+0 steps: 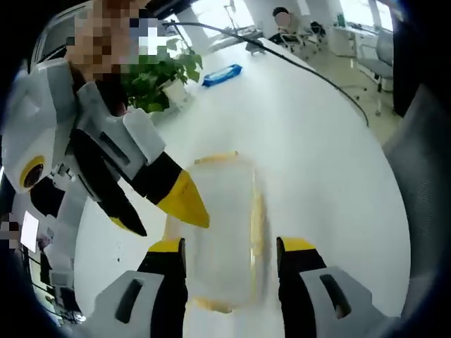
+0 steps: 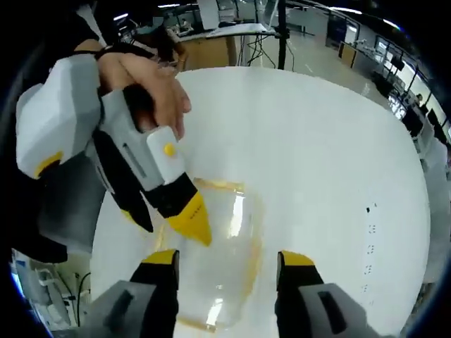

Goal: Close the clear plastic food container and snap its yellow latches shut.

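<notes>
The clear plastic food container with yellow latches lies on the white table. My left gripper hangs above it, open, its yellow-tipped jaws straddling the box without touching it that I can see. My right gripper comes in from the left, open, its yellow fingertip at the container's left edge. In the right gripper view the container sits between my open right gripper jaws, and the left gripper, held by a hand, points at its left rim. Blur hides whether the lid is seated.
A potted plant, a blue packet and a black cable are at the table's far side. A person sits at a desk beyond. A dark pole and desks stand past the round table's edge.
</notes>
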